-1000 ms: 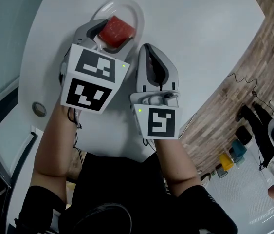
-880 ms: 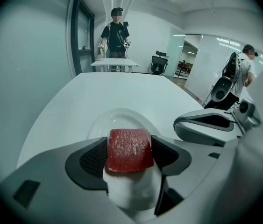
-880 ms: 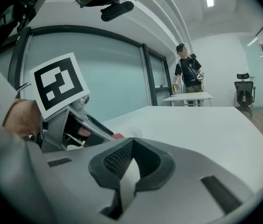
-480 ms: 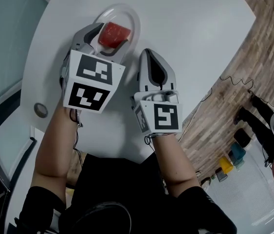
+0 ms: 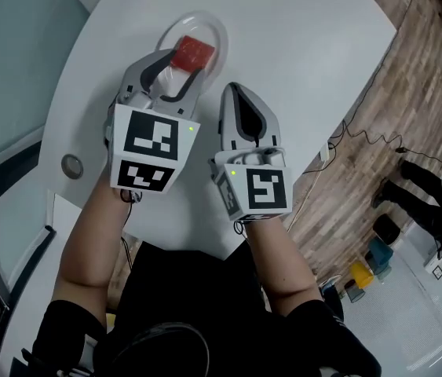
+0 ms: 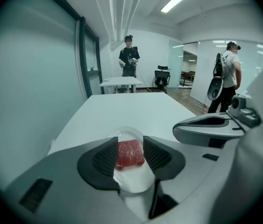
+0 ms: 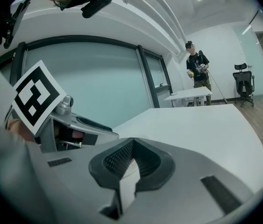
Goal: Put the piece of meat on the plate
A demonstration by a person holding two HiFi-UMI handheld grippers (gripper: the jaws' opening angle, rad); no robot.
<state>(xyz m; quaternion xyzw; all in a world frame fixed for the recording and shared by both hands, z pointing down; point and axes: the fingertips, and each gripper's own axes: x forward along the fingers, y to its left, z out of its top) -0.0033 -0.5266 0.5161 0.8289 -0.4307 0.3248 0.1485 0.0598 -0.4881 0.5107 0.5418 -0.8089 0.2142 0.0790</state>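
White table [image 5: 315, 61] carries the plate [image 5: 219, 31], and the meat [image 5: 193, 52] already lies flat on it, just ahead of the left gripper [image 5: 180, 69]. Its jaws have just been closing, yet stand apart, gripping nothing. Beside it, the right gripper [image 7: 130, 157] is clenched and empty. The task looks done; only drawing clear seems left.

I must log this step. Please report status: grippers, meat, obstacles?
Left gripper open, jaws just closing partway, holding nothing. Right gripper shut, empty. Meat lies on plate. Nothing in the way.
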